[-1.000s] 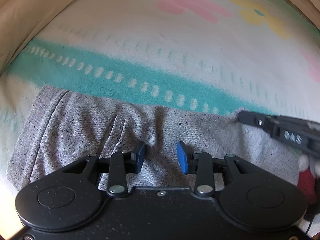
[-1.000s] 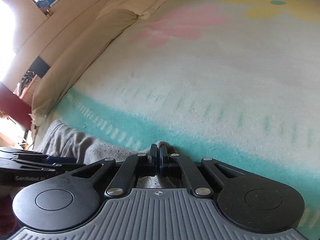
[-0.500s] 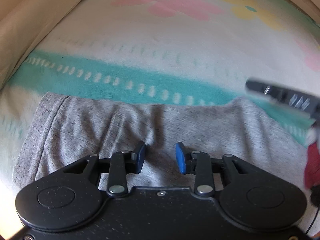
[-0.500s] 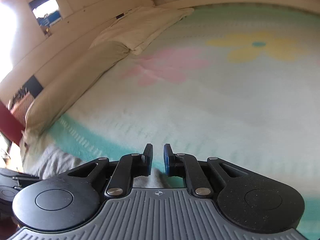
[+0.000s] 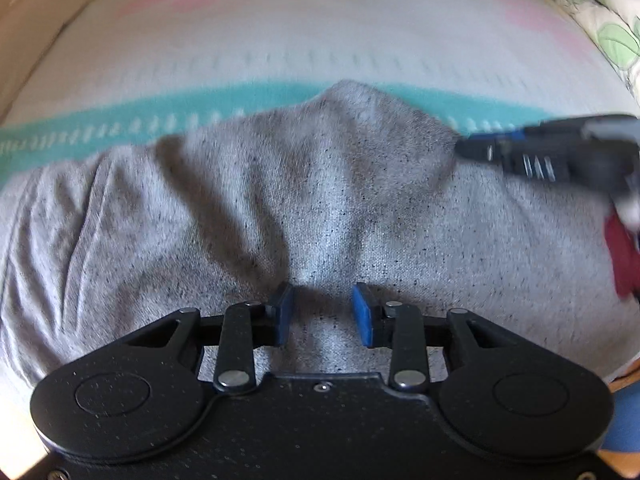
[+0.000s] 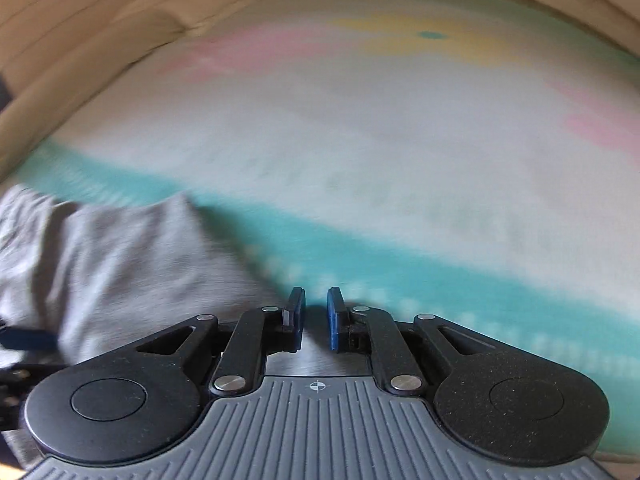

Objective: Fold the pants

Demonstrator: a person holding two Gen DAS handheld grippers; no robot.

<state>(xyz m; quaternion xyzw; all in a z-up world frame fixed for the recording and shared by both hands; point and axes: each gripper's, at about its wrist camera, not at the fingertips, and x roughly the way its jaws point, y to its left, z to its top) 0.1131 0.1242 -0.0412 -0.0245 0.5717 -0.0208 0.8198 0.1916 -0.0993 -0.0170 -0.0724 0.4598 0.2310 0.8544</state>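
Grey pants: lying rumpled on flowered bed blanket, across its teal stripe, laid out for folding; left gripper: jaws opening, straddling a fabric ridge, pads not pressing; right gripper: narrowly parted, grasping nothing, beside the pants' edge.

Left gripper pitched steeply down, jaws half apart, opening. Right gripper narrowly parted, empty.
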